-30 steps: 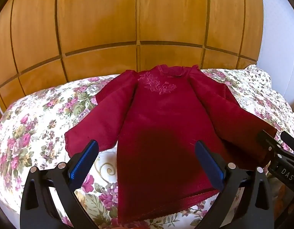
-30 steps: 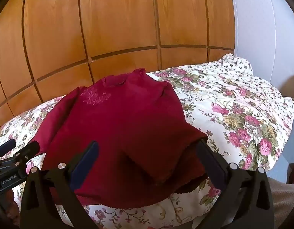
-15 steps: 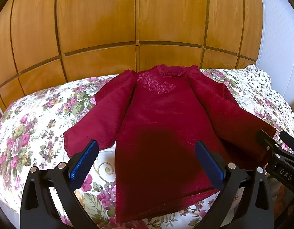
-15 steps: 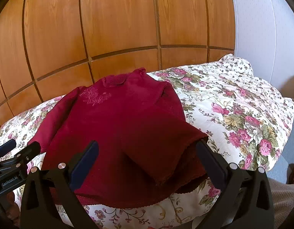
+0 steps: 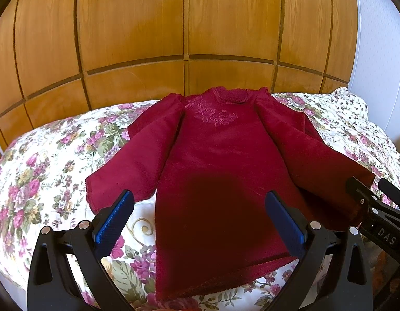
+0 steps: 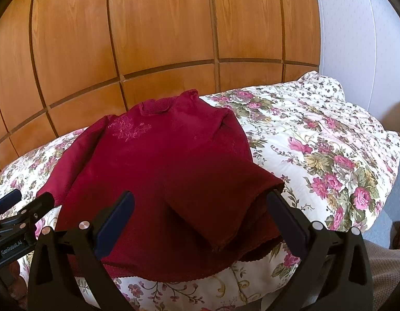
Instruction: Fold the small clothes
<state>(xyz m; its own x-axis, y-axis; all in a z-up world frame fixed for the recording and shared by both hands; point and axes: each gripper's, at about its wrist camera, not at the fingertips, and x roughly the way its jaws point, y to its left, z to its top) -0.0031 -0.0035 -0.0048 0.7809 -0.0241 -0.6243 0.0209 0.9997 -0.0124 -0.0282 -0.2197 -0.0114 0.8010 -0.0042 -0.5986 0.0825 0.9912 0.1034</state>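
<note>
Left gripper (image 5: 198,219) and right gripper (image 6: 200,219), jaws spread wide and empty, above the hem of a dark red dress (image 5: 220,171) lying flat on the floral bedspread (image 6: 316,150); wooden panelling (image 5: 184,26) beyond. Layout unchanged from earlier frames.

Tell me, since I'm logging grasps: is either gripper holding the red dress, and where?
Nothing is held. The left gripper and right gripper are both open above the red dress, which lies flat on the floral bedspread.
</note>
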